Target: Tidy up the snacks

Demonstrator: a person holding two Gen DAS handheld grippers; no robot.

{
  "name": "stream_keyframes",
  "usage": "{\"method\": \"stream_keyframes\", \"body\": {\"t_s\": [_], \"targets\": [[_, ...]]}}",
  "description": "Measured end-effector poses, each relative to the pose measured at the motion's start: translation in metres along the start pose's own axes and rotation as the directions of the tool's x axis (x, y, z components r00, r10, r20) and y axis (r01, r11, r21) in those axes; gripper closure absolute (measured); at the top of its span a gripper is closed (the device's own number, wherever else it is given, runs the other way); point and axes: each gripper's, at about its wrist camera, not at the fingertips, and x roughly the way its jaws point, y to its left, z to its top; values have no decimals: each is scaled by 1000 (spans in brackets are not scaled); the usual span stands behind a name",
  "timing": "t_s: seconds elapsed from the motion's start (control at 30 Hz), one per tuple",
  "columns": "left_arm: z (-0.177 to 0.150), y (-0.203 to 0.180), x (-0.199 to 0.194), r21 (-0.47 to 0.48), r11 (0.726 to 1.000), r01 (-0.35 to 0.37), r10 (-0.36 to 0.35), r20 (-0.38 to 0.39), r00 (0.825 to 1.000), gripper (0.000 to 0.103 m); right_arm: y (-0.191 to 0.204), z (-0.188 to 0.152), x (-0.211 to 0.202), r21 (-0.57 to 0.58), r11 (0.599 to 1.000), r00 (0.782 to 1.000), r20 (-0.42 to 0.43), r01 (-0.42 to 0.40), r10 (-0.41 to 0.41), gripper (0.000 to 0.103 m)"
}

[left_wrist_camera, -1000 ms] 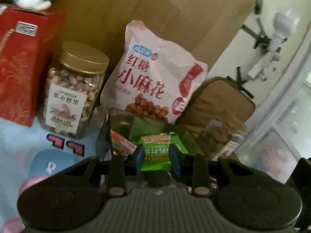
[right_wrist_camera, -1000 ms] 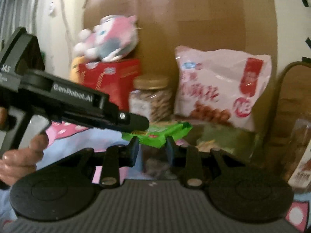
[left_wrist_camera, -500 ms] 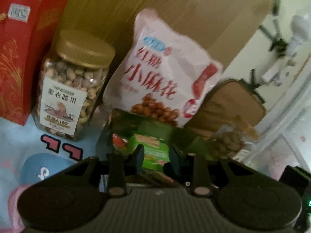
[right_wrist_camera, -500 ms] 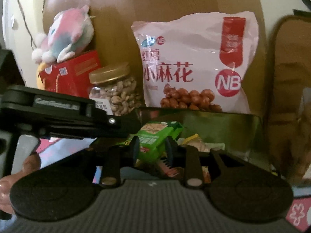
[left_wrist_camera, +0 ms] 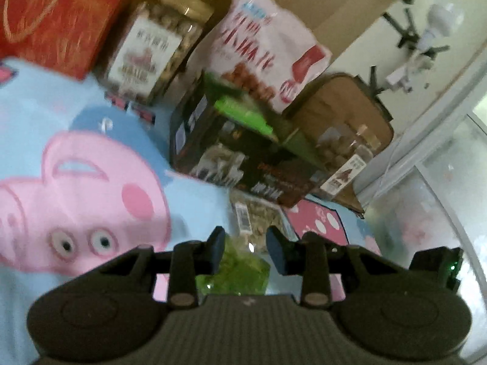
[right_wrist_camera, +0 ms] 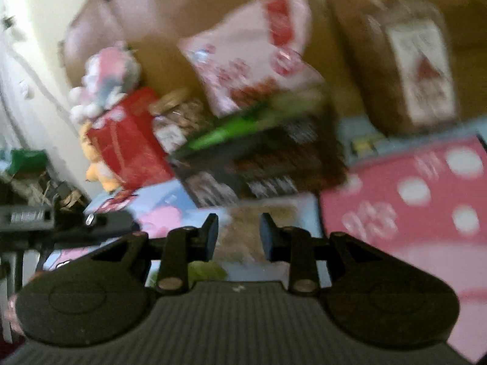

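**Q:** What stands along the far edge of the cartoon-printed cloth (left_wrist_camera: 45,106), from left to right?

**A:** In the left wrist view, a red gift box (left_wrist_camera: 57,15) comes first. Just beside it is a clear jar of nuts (left_wrist_camera: 152,48) with a gold lid, then a pink snack bag (left_wrist_camera: 261,45) leaning on brown cardboard. Furthest right is a clear pouch of brown snacks (left_wrist_camera: 344,155), propped against a tan cushion (left_wrist_camera: 341,103). The picture is blurred.

**Q:** And in front of those?

**A:** A dark open carton (left_wrist_camera: 243,158) sits in front of the pink bag, with bright green packaging showing inside it. Nearer the camera, a clear packet of nuts (left_wrist_camera: 258,216) lies flat on the cloth, close to the carton.

**Q:** Where is the left claw (left_wrist_camera: 246,245)?

**A:** It is low over the cloth with its jaws opening. A green snack packet (left_wrist_camera: 234,273) lies between and under them. The left finger looks close against it and the right finger is clear of it.

**Q:** And the right claw (right_wrist_camera: 239,232)?

**A:** Its own view is heavily blurred. The jaws stand apart and nothing is clamped. The nut packet shows through the gap, lying on the cloth, and a sliver of the green packet shows low beside the left finger.
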Motion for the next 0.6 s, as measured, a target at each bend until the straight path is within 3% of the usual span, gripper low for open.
{"method": "stream_keyframes", "body": {"t_s": [0.1,0.3,0.6], "targets": [[6,-1,17,-2,1000,-15,15,-21,1000,72,-15,0,-3,81,997,1000,20,4,-6,69],[15,-5,58,4,999,-53,54,-75,996,65,-20,-5,1,105,994,1000,-4,9,-8,69],[12,-24,78,-12,1000,24,-25,-108,994,60,-21,-5,11,75,997,1000,-30,-2,5,75]]}}
